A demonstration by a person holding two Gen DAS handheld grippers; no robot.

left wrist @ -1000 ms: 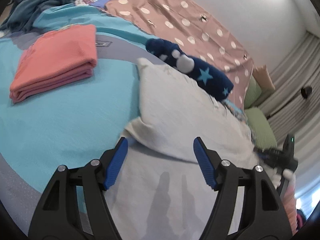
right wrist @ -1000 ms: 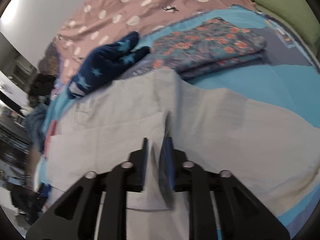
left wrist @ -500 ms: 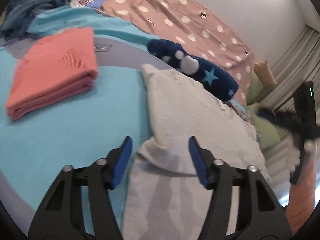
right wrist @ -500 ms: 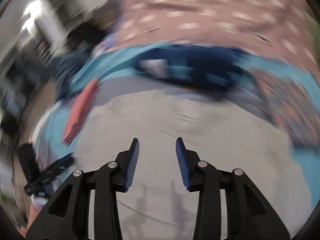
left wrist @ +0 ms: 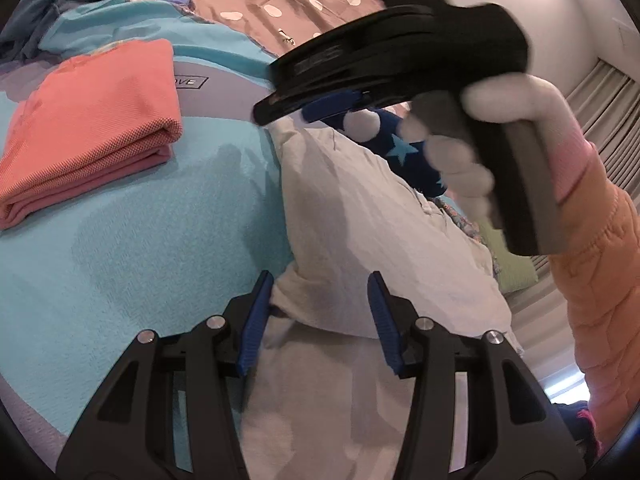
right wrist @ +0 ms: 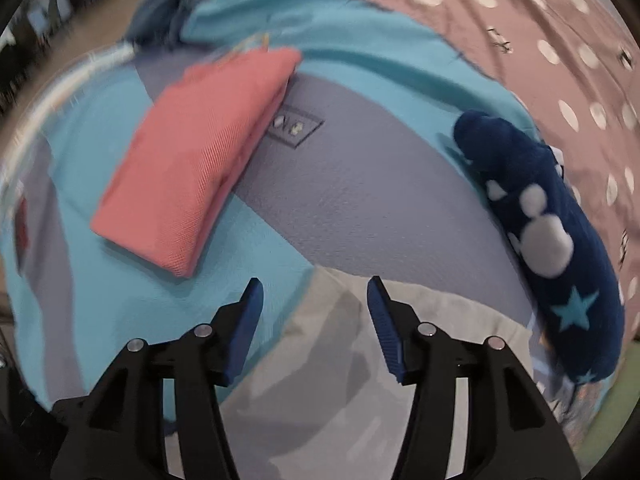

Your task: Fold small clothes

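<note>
Moved since a second ago: right gripper (right wrist: 315, 284), then pinched on a flap of the pale grey garment (left wrist: 360, 216), now let go of it and carried across to the garment's far left corner. Fingers well apart, nothing between them except the view down onto that corner. Seen from the left camera as a black shape hanging above the far end of the garment, held by a white-gloved hand (left wrist: 480, 140) with an orange sleeve (left wrist: 600, 288).

Left gripper (left wrist: 320, 284) low at the near left side of the garment, fingers apart as well, one blue pad on each side of a folded edge (left pad right at the cloth, touching or not hard to say). Not clamped on anything.

Garment lying spread on a turquoise and grey bed cover (left wrist: 140, 240), partly folded, one layer resting over another at the left gripper.

Left of the garment and apart from it: folded coral cloth (left wrist: 92, 120). Along the garment's far edge, against it: navy cloth (right wrist: 552, 240) with stars and white dots. Beyond the garment: brownish-pink sheet (right wrist: 520, 20) with white dots. Right of the garment: green cushion (left wrist: 512, 272), mostly hidden.
</note>
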